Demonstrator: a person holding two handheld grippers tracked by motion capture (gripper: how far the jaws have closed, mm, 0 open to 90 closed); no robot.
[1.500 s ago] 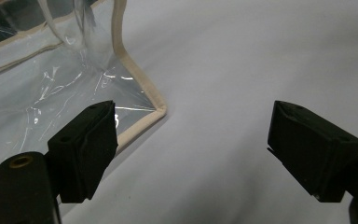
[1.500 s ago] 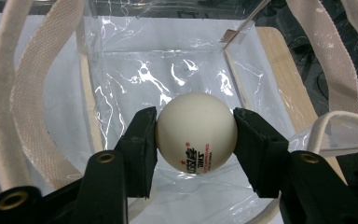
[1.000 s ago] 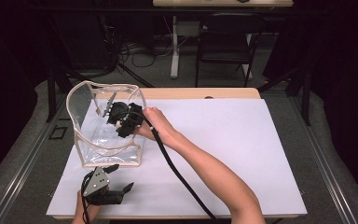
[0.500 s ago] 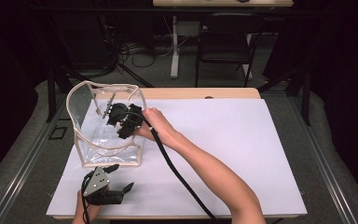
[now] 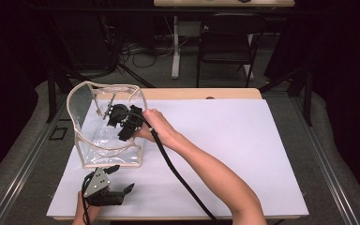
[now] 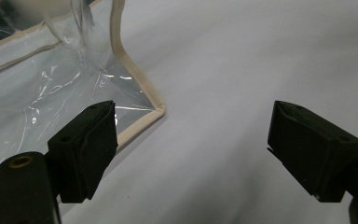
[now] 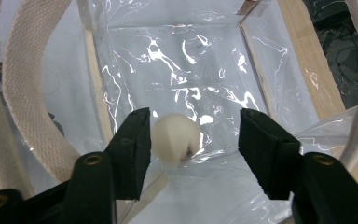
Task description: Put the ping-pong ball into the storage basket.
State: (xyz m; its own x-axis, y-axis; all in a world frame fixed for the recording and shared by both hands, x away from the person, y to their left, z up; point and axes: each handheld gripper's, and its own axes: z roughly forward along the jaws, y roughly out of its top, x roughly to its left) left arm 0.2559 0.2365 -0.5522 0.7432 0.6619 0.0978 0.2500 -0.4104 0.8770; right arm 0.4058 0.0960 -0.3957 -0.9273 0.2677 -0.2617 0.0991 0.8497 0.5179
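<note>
The white ball (image 7: 175, 139) looks blurred — touching the right gripper's (image 7: 192, 140) jaw or falling, unclear.

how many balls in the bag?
1. A white ball sits inside the clear bag, between the open right gripper jaws, against the left one. Glare could hide others.

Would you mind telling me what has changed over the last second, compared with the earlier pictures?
Nothing has visibly changed. The right gripper stays inside the clear bag, its jaws open, with a white ball lying between them against one jaw. The left gripper still rests open on the white sheet beside the bag's corner.
</note>
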